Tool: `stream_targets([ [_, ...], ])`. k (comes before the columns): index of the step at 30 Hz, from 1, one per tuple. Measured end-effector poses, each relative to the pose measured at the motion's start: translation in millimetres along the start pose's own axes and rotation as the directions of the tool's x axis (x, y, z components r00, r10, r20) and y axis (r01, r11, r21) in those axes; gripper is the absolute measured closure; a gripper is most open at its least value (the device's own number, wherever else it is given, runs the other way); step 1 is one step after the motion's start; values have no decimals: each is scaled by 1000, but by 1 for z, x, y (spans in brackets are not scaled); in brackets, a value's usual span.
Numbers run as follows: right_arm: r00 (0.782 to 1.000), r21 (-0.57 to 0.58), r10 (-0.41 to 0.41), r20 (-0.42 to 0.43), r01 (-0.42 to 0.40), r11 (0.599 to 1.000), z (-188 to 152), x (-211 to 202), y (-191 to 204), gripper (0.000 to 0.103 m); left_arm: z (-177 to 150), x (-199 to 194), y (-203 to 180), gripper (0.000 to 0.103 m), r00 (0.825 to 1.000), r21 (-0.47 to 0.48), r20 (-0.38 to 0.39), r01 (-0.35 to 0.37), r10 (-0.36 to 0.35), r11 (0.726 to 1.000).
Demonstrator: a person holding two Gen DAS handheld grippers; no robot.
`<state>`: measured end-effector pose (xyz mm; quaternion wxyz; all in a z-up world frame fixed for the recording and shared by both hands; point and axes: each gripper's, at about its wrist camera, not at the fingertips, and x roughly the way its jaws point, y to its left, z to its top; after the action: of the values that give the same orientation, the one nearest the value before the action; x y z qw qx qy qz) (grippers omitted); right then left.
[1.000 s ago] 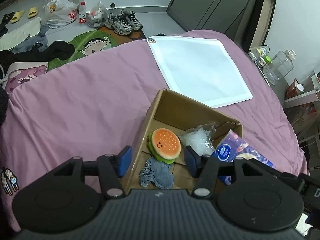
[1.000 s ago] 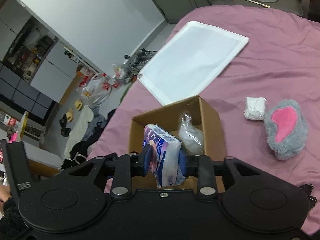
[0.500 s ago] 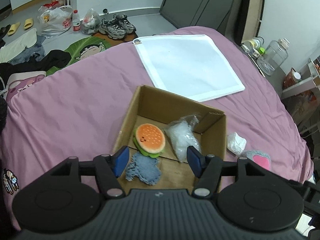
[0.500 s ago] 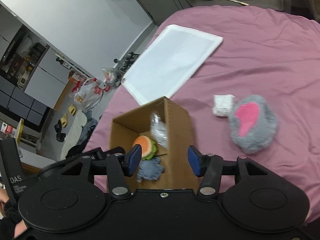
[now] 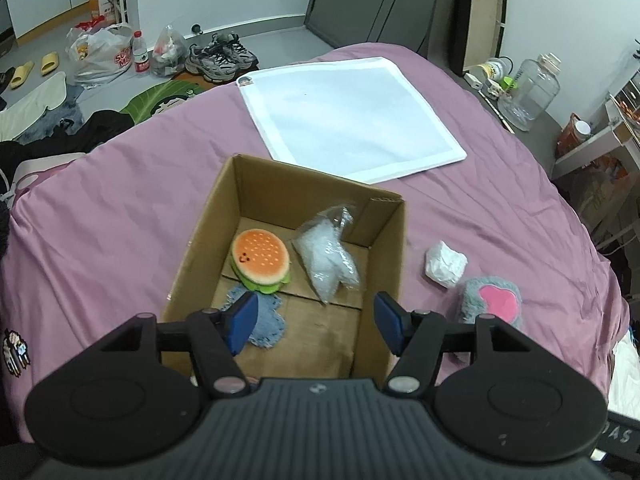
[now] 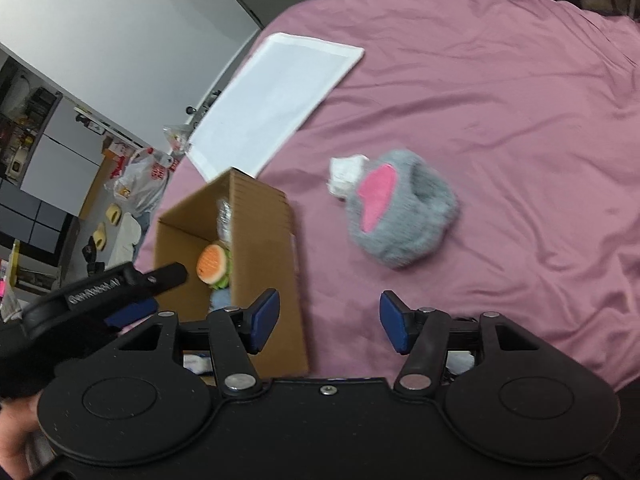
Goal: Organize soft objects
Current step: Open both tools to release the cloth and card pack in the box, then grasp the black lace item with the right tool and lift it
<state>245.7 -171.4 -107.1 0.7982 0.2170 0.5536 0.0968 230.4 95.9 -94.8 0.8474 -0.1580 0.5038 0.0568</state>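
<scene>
Two grippers are hovering with jaws apart, gripping nothing: the left gripper (image 5: 314, 322) over the open brown cardboard box (image 5: 388, 248), the right gripper (image 6: 328, 322) over the mauve bedsheet (image 6: 500, 120) beside it. Largest outside the box, the grey plush slipper with pink patch (image 6: 400, 212) is lying touching the crumpled white wad (image 6: 344, 172). Inside are sitting the clear plastic bag (image 5: 328, 254), orange burger plush (image 5: 260, 260) and blue denim scrap (image 5: 266, 322).

White sheet (image 5: 352, 116) on purple bedspread (image 5: 112, 200), sneakers (image 5: 222, 56), yellow slippers (image 5: 34, 72), clear jug (image 5: 534, 94)
</scene>
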Motion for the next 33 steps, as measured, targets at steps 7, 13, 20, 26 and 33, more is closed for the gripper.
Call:
stream_targets([
  [7, 999, 29, -24, -40, 25, 999, -12, 6, -26, 40, -9, -5, -17, 40, 1000, 37, 0, -15, 15, 999],
  [13, 995, 68, -49, -82, 54, 996, -25, 18, -49, 40, -18, -8, -27, 40, 1000, 69, -4, -31, 31, 997],
  [20, 992, 92, -65, -109, 75, 993, -33, 31, -69, 34, -28, -8, -40, 40, 998, 91, -12, -53, 54, 995],
  [26, 990, 122, -69, -123, 84, 989, -41, 44, -86, 34, -38, -8, -61, 40, 999, 163, -10, -49, 51, 985],
  [33, 990, 136, -56, -129, 74, 988, -40, 52, -95, 66, -43, 2, -87, 40, 998, 212, -26, -52, 58, 976],
])
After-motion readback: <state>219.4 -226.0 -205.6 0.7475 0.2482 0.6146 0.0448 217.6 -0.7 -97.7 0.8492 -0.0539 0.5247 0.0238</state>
